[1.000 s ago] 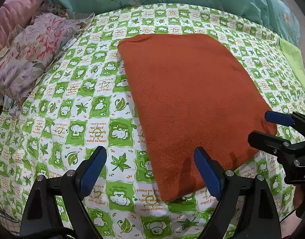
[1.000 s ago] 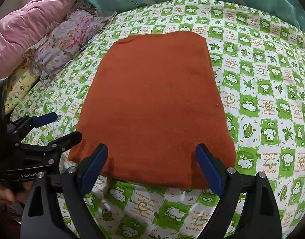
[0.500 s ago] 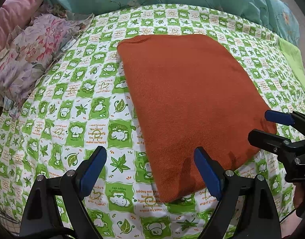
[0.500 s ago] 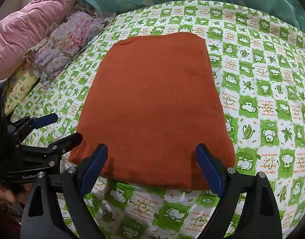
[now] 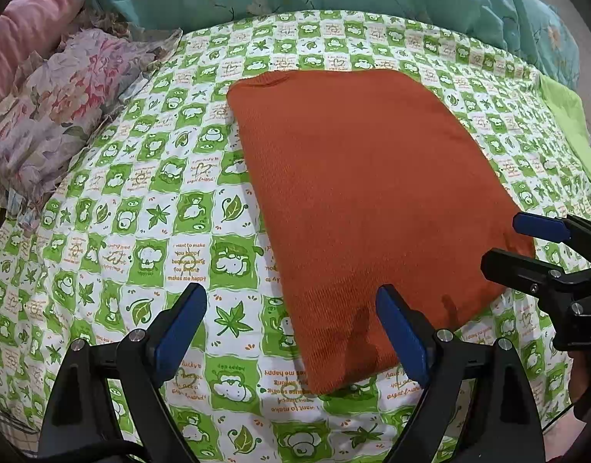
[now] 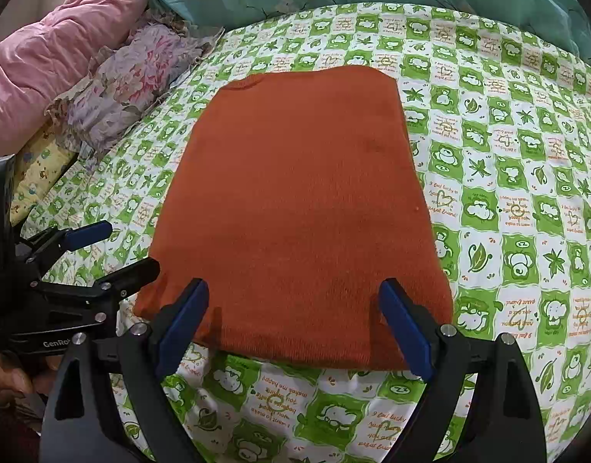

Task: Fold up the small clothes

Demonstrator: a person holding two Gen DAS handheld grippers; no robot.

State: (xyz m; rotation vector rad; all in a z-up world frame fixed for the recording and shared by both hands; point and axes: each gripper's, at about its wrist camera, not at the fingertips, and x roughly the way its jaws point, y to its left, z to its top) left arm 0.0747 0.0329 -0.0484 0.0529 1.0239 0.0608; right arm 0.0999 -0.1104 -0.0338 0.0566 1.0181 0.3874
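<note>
With the rust-orange knitted garment (image 6: 295, 208) lying flat on the green-and-white checked bed sheet (image 5: 149, 231), both the left gripper (image 5: 291, 332) and right gripper (image 6: 295, 328) hover spread and empty at its near edge (sleeves apparently tucked in), so the next fold likely calls for pinching the near corners.

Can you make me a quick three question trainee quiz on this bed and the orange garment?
1. True or false: the left tool is shut on the orange garment.
2. Which lies left of the garment: A) floral pillow, B) a book, C) a shoe?
3. Fill in: the garment lies flat on a green and white ____.

Key: 1 false, both the left tool and the right tool are open, above the garment's near edge. 2 A. 3 sheet.
</note>
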